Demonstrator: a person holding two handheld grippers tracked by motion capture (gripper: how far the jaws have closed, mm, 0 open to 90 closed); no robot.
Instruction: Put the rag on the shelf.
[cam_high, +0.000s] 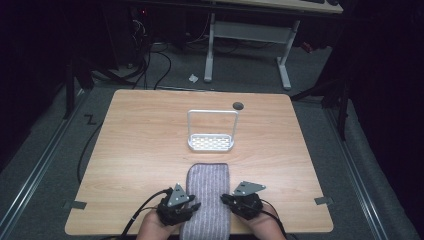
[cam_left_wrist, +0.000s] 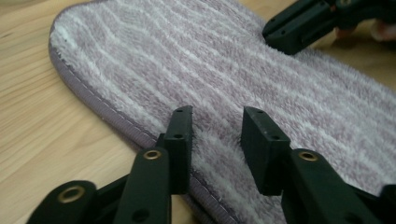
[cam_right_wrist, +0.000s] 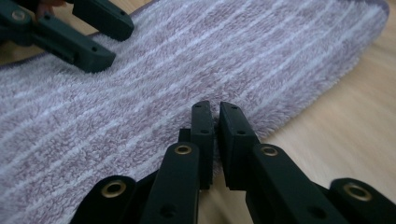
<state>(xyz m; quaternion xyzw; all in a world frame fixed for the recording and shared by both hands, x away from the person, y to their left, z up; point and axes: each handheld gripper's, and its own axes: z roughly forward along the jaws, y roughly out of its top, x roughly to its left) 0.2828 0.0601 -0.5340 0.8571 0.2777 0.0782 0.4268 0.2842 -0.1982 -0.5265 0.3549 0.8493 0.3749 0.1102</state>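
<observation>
A folded grey-purple striped towel (cam_high: 208, 187) lies lengthwise at the table's near edge, between my two grippers. My left gripper (cam_high: 194, 205) stands open at the towel's left side. Its jaws are spread over the hemmed edge of the towel (cam_left_wrist: 140, 60), with pile between them (cam_left_wrist: 217, 126). My right gripper (cam_high: 224, 198) is at the towel's right side. Its jaws are pressed nearly together on the towel's (cam_right_wrist: 187, 60) right border (cam_right_wrist: 215, 122). The right gripper's jaws (cam_left_wrist: 299, 28) reach in over the far side of the towel in the left gripper view.
A white wire rack (cam_high: 211, 142) with a tall loop handle stands at the middle of the wooden table (cam_high: 140, 130), beyond the towel. A dark round grommet (cam_high: 238, 105) sits near the far edge. A desk frame and cables are on the floor behind.
</observation>
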